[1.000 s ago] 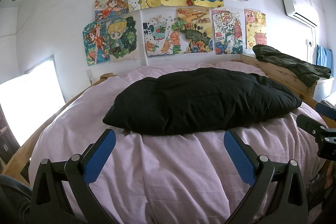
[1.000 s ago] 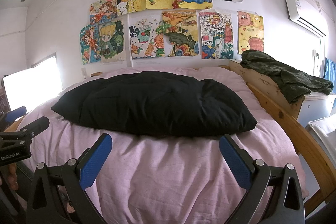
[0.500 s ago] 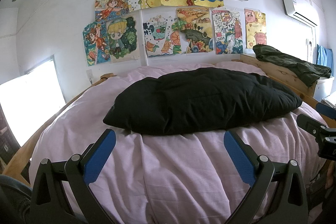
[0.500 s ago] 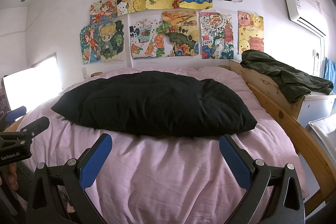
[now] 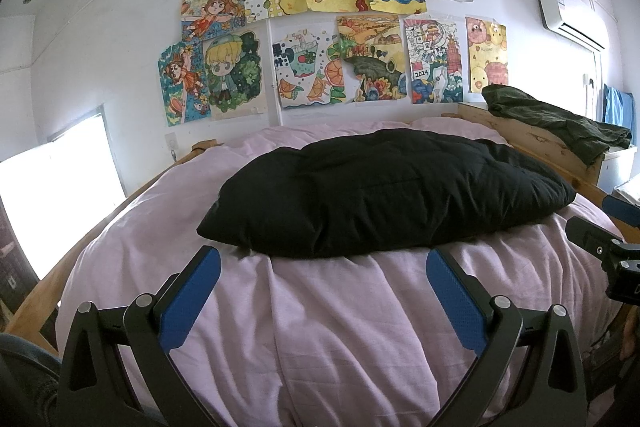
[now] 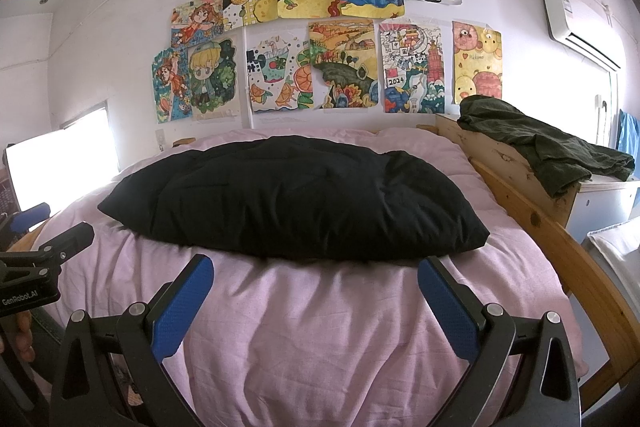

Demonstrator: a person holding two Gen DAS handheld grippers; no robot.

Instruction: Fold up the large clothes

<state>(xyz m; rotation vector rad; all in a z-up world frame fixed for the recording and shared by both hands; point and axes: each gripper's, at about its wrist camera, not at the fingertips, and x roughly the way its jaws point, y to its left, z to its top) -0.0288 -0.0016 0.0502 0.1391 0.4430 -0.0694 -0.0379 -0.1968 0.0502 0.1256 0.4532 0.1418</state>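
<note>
A large black padded garment point(image 5: 380, 195) point(image 6: 288, 195) lies folded into a thick bundle across the middle of a bed with a pink cover point(image 5: 320, 327) point(image 6: 320, 327). My left gripper point(image 5: 322, 267) hovers open over the near part of the bed, short of the garment's front edge, with nothing between its blue pads. My right gripper point(image 6: 314, 273) is open too, just in front of the garment's near edge and holding nothing. Each gripper shows at the edge of the other's view: the right one point(image 5: 608, 239), the left one point(image 6: 36, 255).
A wooden bed frame point(image 6: 532, 223) runs along the right side. A dark green garment point(image 6: 540, 143) lies heaped on a wooden board and white cabinet point(image 6: 600, 203) at the right. Drawings point(image 5: 340, 27) cover the wall behind; a bright window point(image 5: 56, 187) is at left.
</note>
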